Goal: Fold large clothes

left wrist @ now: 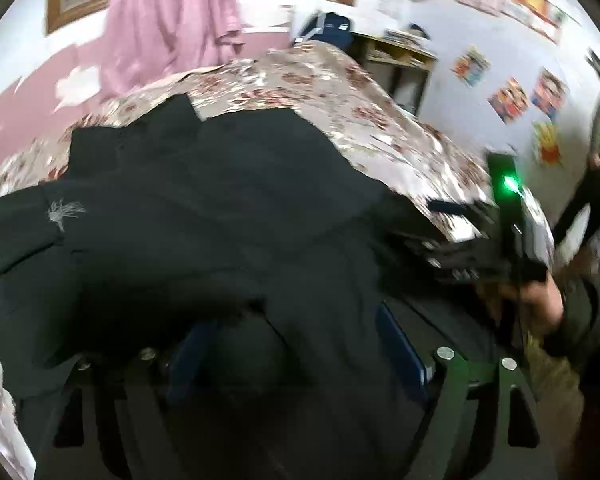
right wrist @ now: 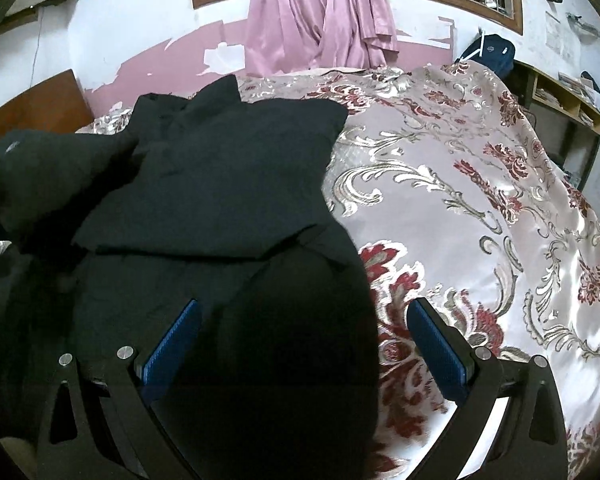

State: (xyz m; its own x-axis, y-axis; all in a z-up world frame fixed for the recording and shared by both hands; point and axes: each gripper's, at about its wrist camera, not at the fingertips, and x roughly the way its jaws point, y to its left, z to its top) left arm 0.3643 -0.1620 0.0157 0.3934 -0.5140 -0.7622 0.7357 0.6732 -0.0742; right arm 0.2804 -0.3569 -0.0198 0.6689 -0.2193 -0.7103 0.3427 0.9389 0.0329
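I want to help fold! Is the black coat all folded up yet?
Partly. One layer of the coat is doubled over its lower part on the bed, but the rest lies spread.

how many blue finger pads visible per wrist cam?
2 each. Left view: left pad, right pad, both beside the black garment. Right view.

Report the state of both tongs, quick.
Left tongs: open, dark cloth garment lying between the pads, not clamped.
Right tongs: open, same garment between them.
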